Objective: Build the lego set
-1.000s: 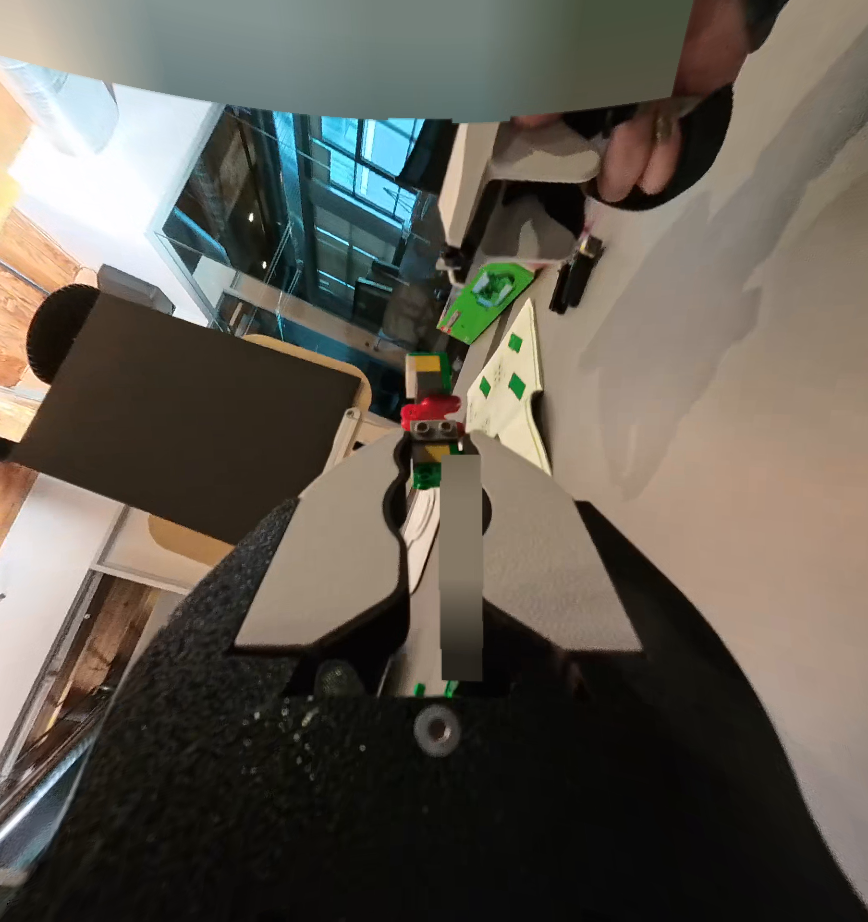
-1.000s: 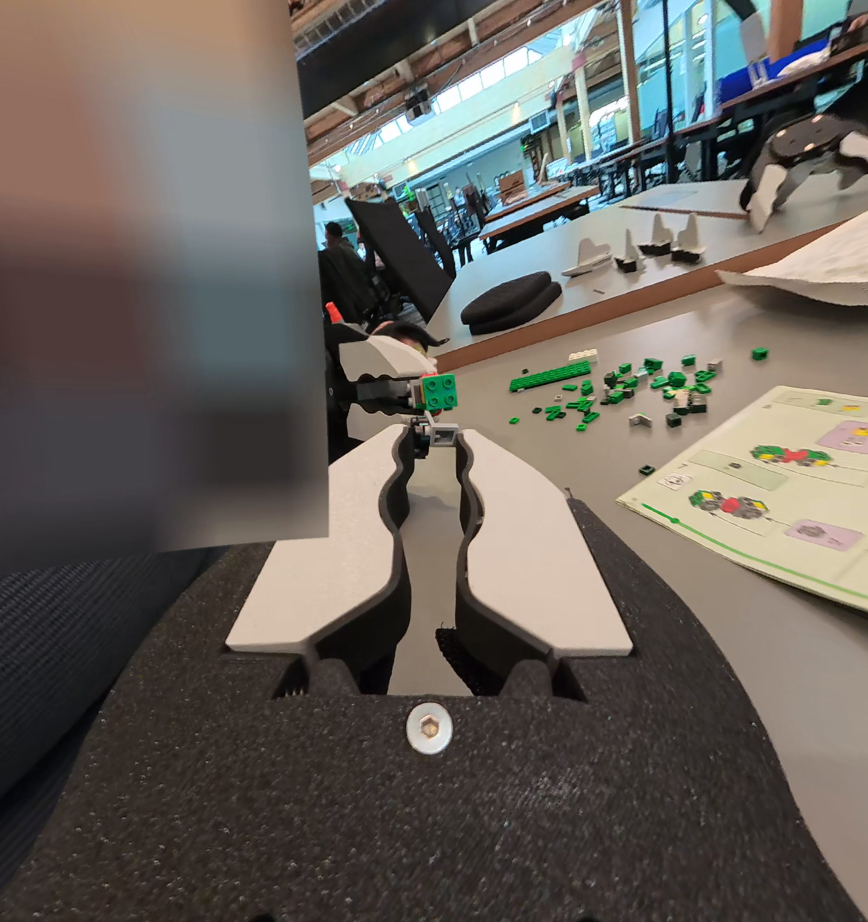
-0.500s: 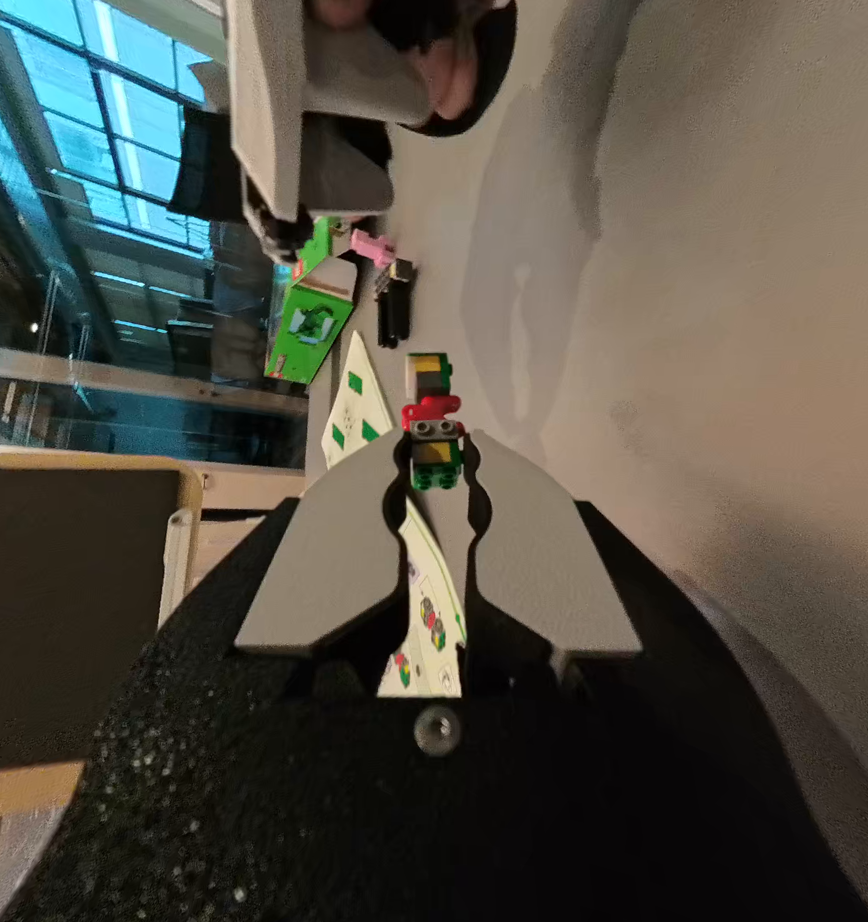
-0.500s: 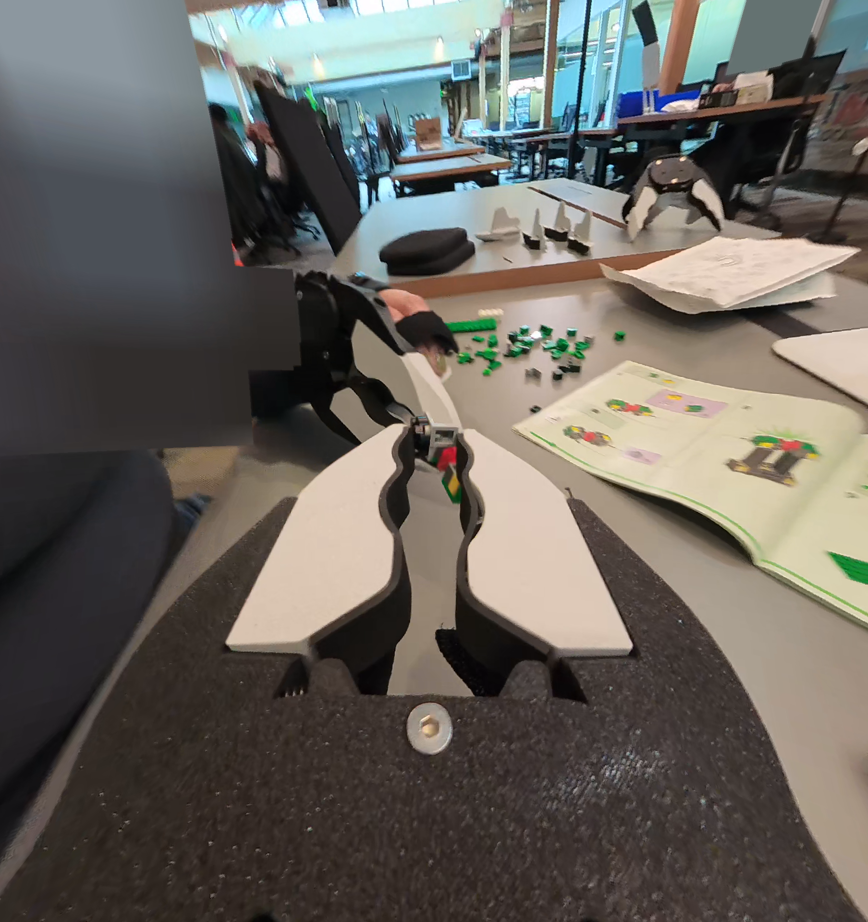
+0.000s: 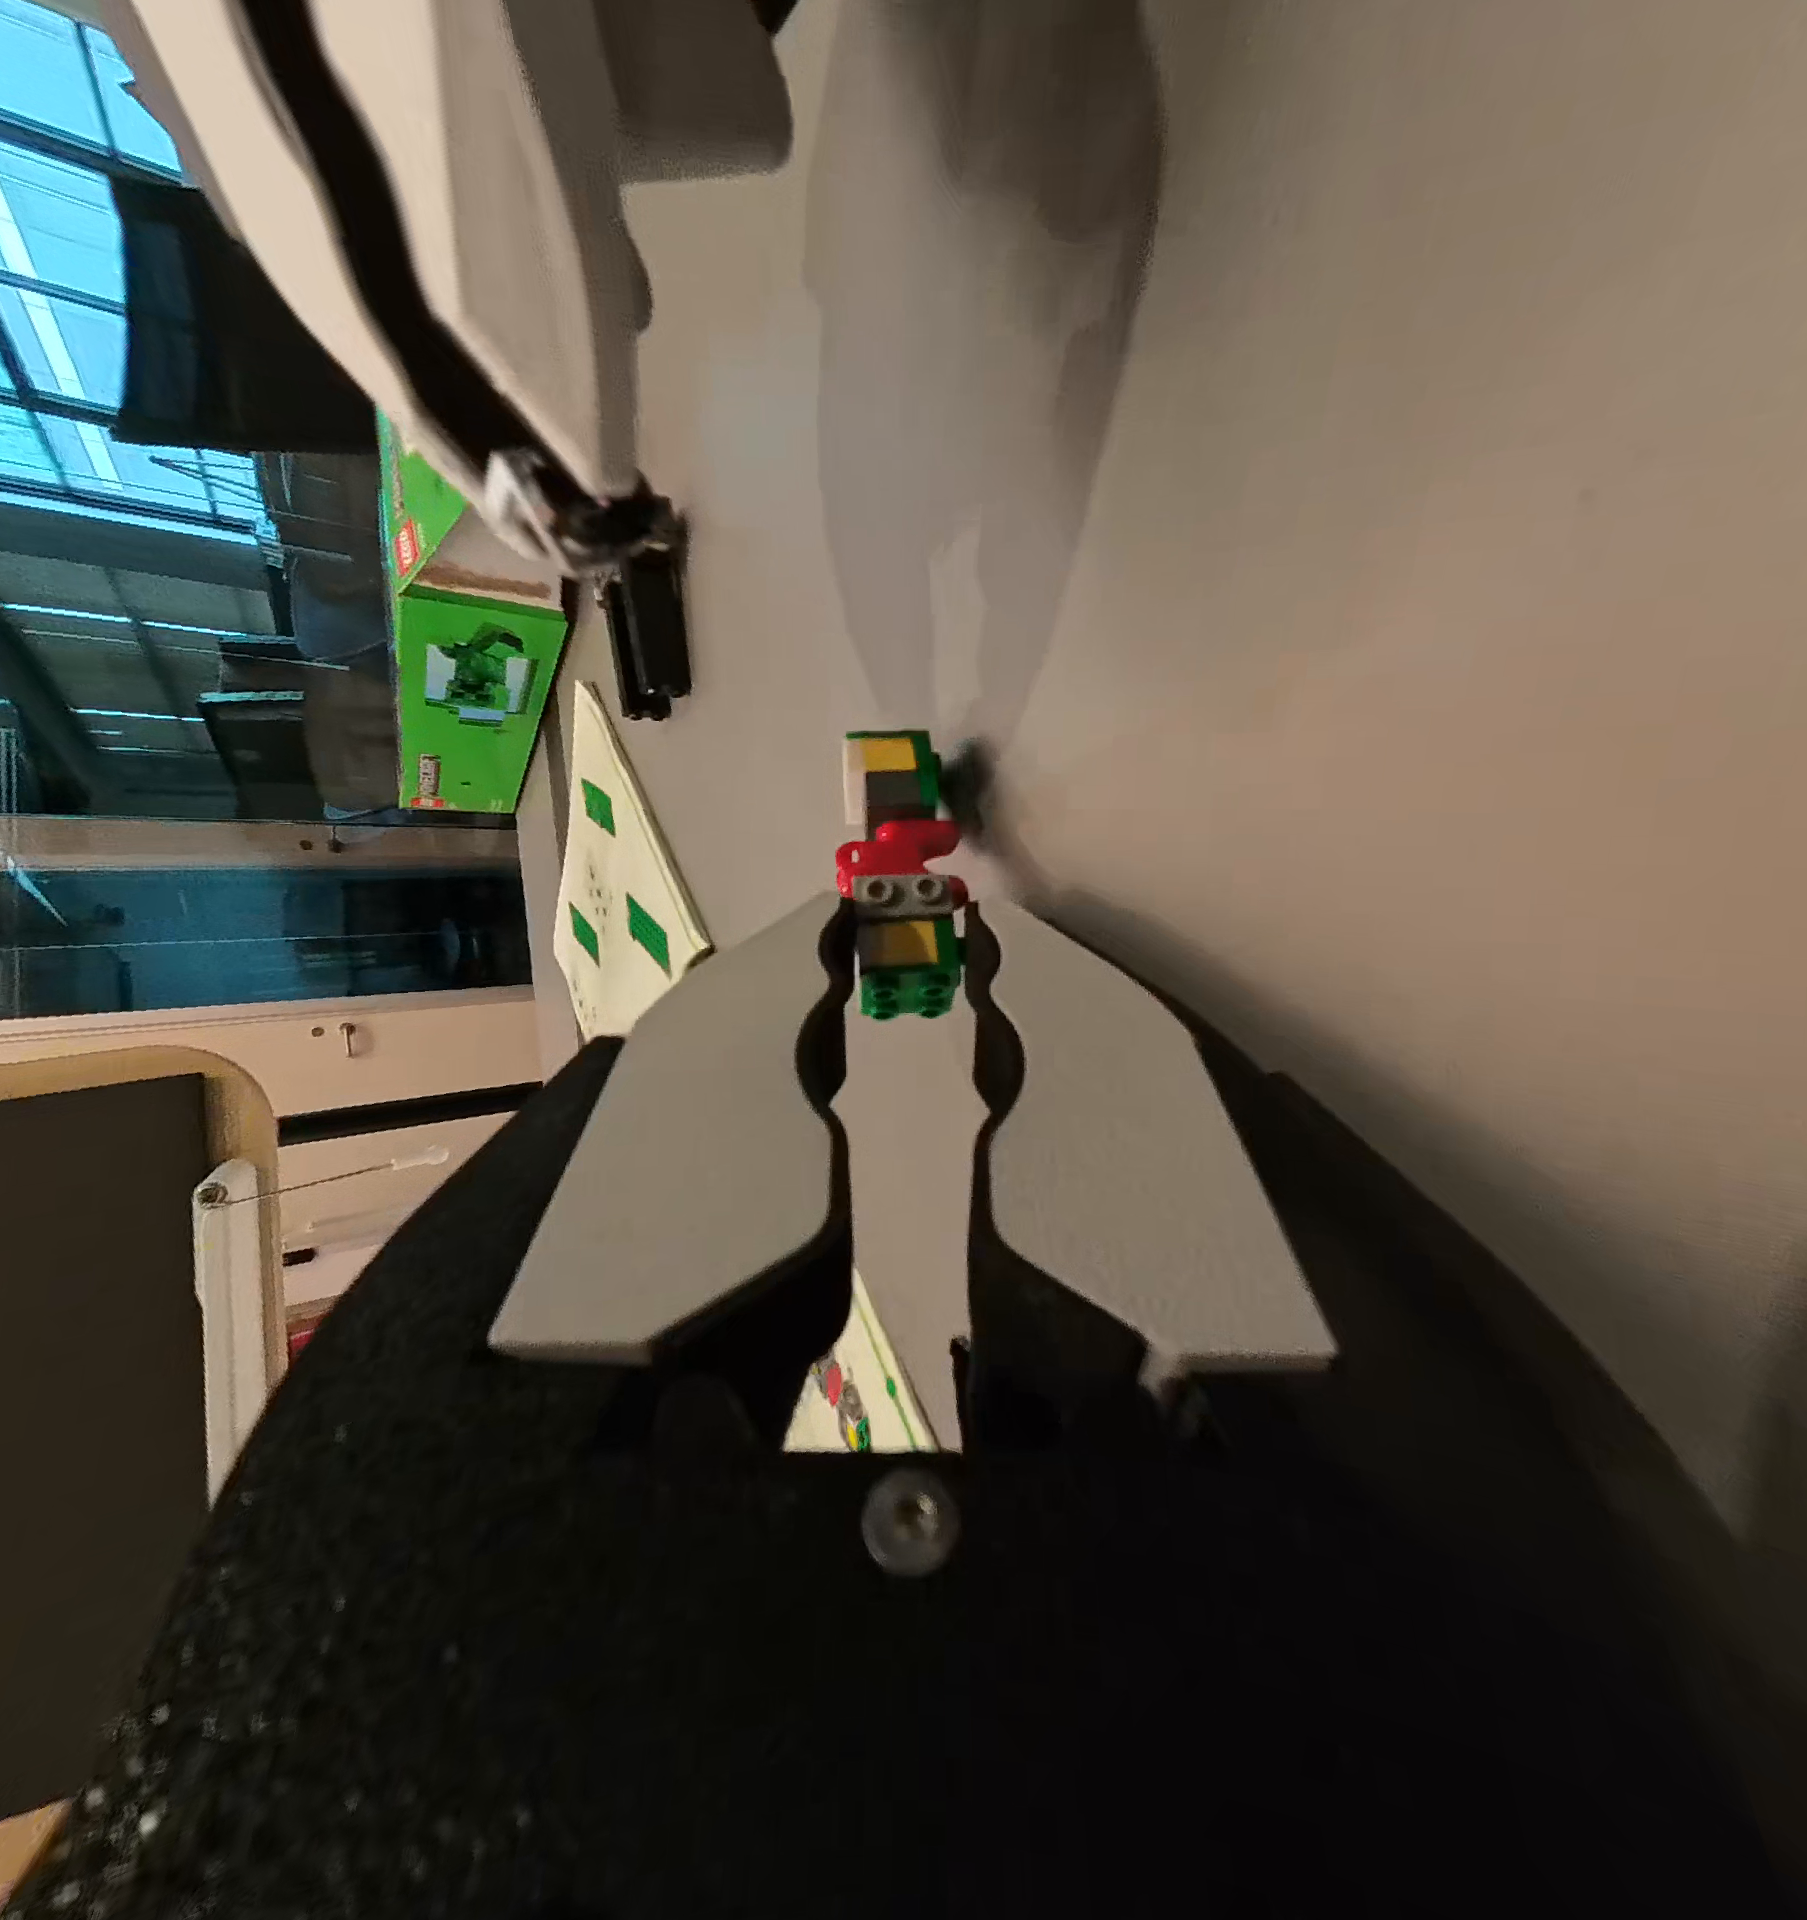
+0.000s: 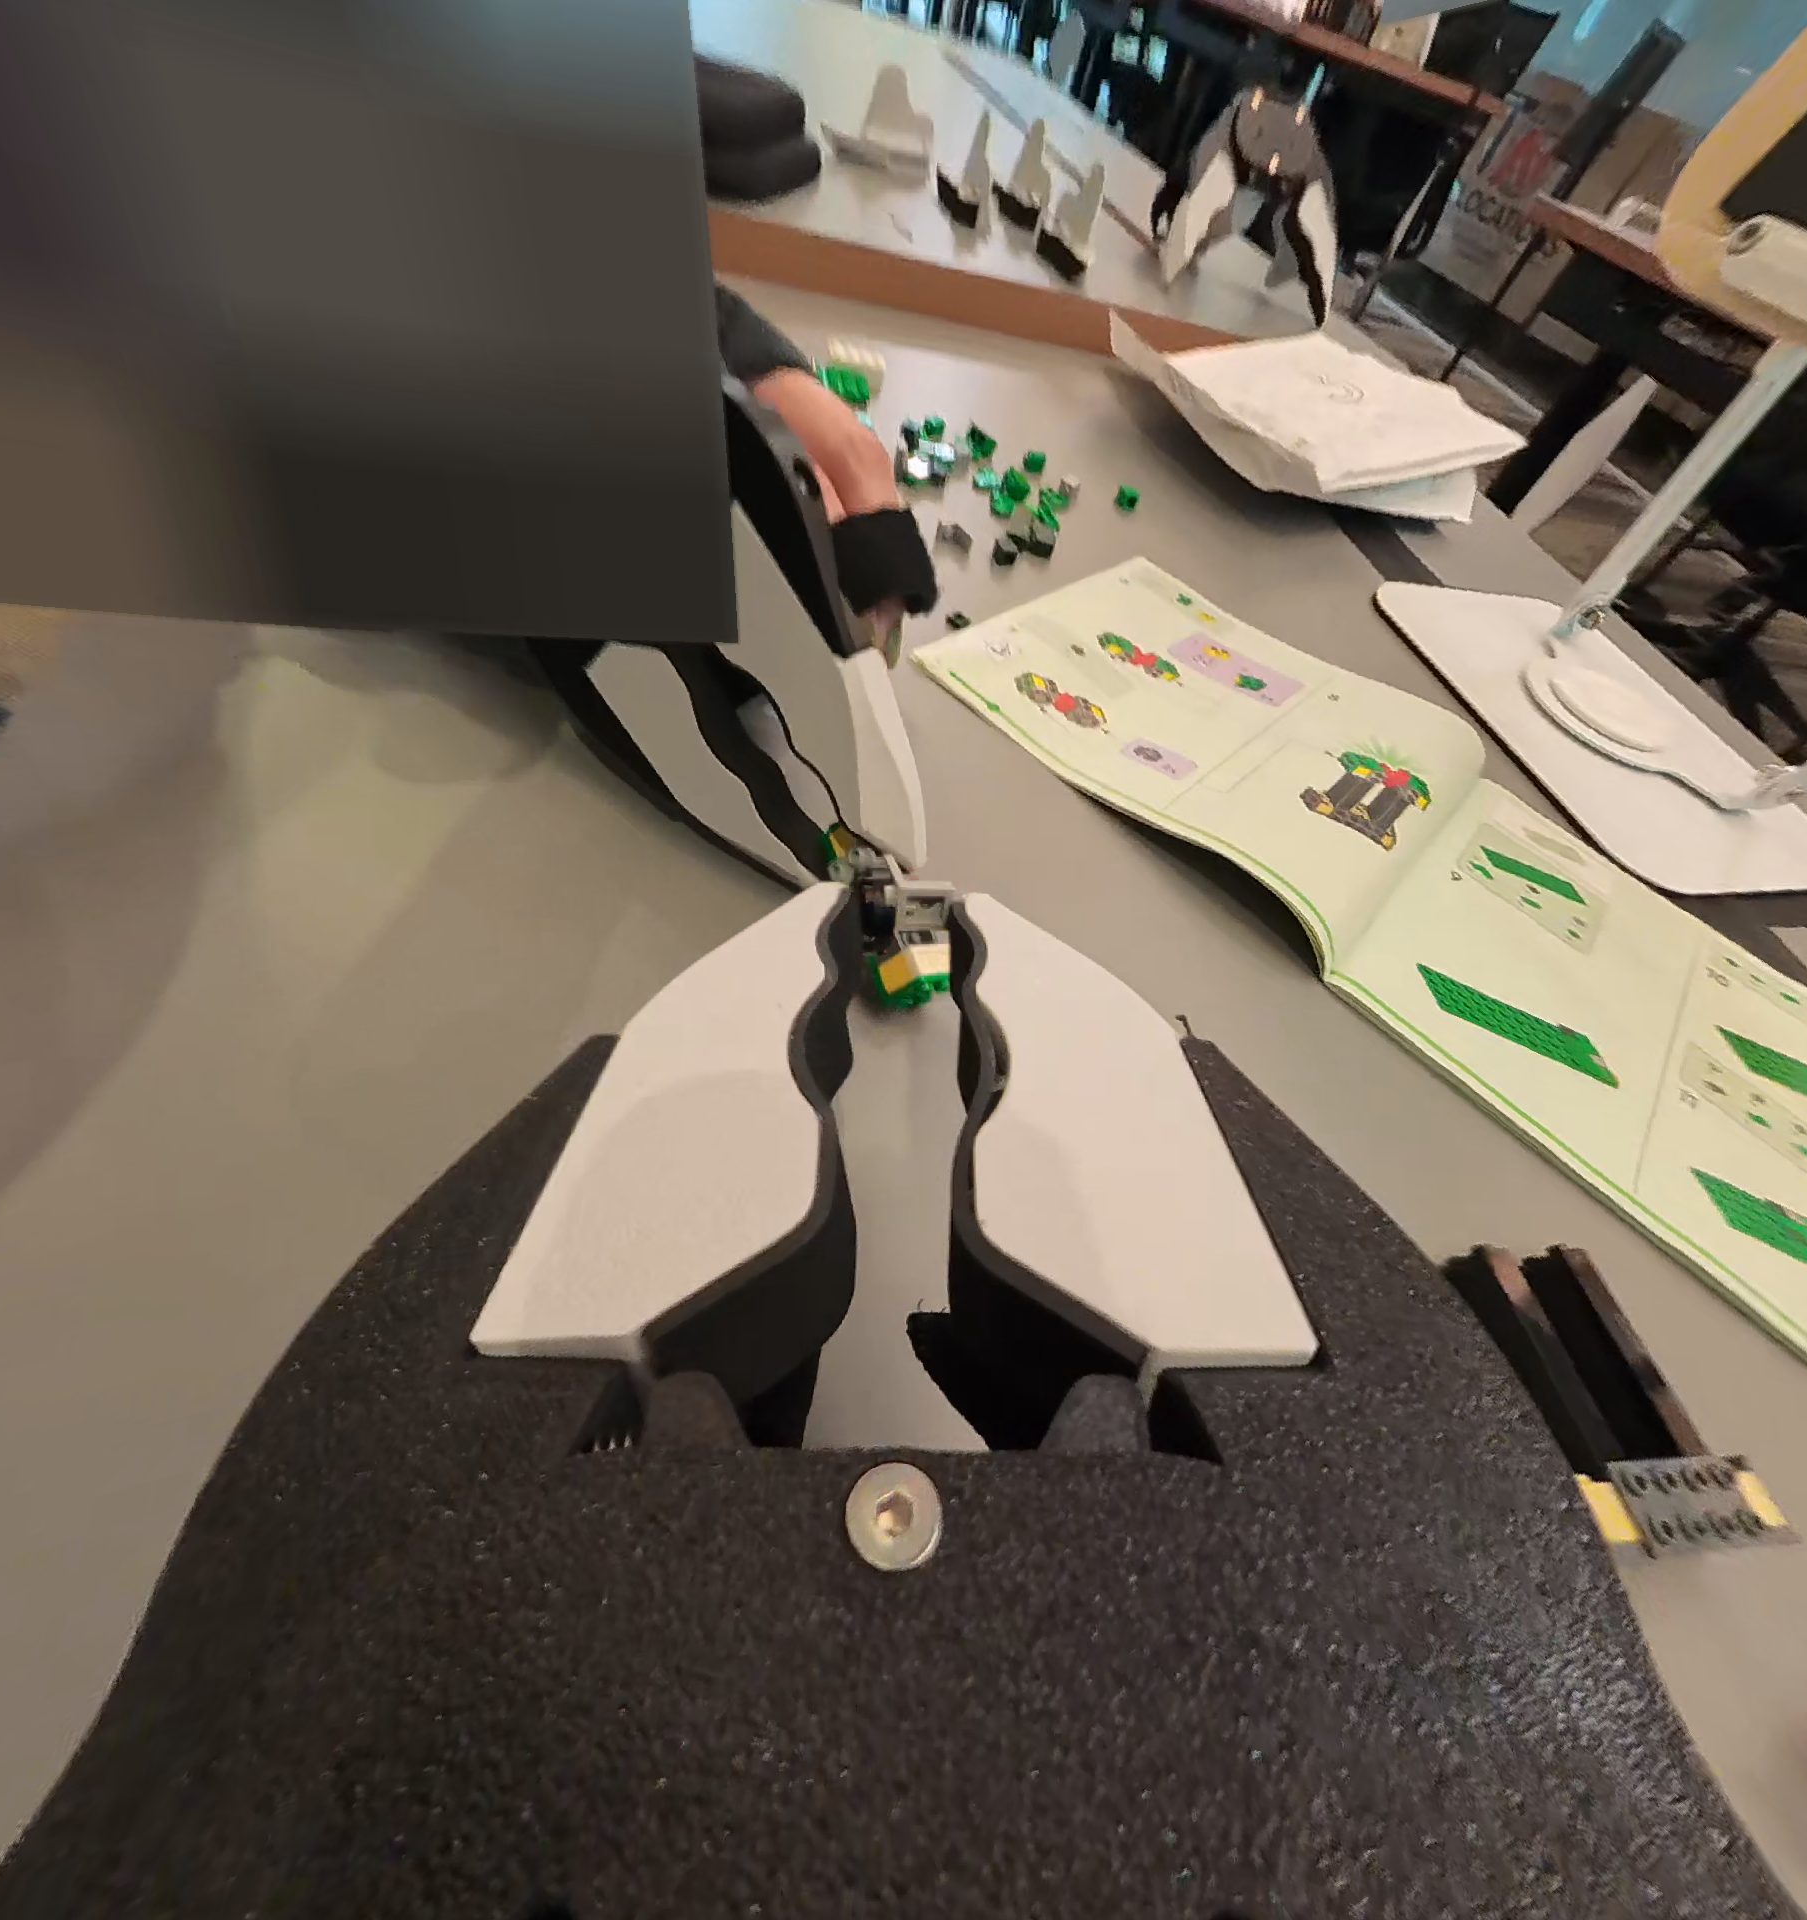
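Observation:
My left gripper [image 5: 904, 925] is shut on a small lego assembly [image 5: 901, 883] of green, yellow, grey and red parts. The assembly sticks out past the fingertips, close to the grey table [image 5: 1398, 623]. My right gripper [image 6: 904, 914] is shut on a small grey piece [image 6: 925, 902] at its tips. In the right wrist view the left gripper [image 6: 863, 847] points toward me, and the assembly [image 6: 907, 971] shows through the gap under my right fingers. In the left wrist view the right gripper [image 5: 608, 520] is at upper left, apart from the assembly.
An open instruction booklet [image 6: 1398, 883] lies to the right, with loose green bricks [image 6: 992, 488] beyond it. A black bar with a grey studded end [image 6: 1605, 1382] lies near right. A white stand base [image 6: 1605, 748] and a paper bag [image 6: 1335, 426] are farther right. A green box [image 5: 473, 707] stands beyond.
Both grippers have come closer together and lower toward the table. The right gripper still holds the grey piece and the left still holds the assembly.

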{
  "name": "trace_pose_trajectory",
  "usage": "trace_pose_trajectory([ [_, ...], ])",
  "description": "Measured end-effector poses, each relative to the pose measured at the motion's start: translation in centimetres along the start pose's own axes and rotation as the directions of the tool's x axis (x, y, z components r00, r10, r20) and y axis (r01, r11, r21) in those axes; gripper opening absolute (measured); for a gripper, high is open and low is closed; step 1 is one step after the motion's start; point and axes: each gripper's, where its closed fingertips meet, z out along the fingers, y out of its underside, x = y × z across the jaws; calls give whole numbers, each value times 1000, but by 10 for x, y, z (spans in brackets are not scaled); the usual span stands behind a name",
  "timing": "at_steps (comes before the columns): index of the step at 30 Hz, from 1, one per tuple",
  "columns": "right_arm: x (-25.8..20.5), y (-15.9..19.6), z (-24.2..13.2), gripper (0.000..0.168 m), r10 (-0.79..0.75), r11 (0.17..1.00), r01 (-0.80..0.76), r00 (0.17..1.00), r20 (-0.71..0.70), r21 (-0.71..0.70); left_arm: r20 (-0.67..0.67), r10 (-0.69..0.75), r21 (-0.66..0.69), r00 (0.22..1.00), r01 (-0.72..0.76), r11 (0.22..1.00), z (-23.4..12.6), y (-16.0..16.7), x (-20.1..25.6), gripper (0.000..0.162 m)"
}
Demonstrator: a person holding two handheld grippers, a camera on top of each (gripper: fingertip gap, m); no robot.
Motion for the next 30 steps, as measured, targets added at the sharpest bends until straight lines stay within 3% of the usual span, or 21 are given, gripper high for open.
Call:
trace_pose_trajectory([
  [6, -3, 2, 5, 15, -176, 978, 172, 984, -20, -121, 161, 74, 13, 984, -77, 997, -8, -3, -18, 20],
  [13, 0, 5, 0, 15, -182, 974, 174, 982, -41, -143, 91, 204, -54, 975, -200, 978, 2, 4, -4, 20],
  [18, 0, 6, 1, 15, -175, 976, 169, 984, -36, -138, 25, 103, -53, 994, -101, 993, -2, 10, -3, 26],
  [23, -1, 7, 1, 15, -168, 977, 163, 986, -24, -134, -87, -82, -16, 993, 81, 997, -14, 13, -2, 49],
  [26, -2, 8, 2, 15, -169, 977, 165, 985, -18, -132, -146, -161, -59, 976, 154, 986, -20, 23, 1, 45],
  [30, -3, 8, 2, 15, -170, 978, 168, 985, -8, -123, -201, -442, -106, 874, 429, 897, -24, 28, 4, 35],
])
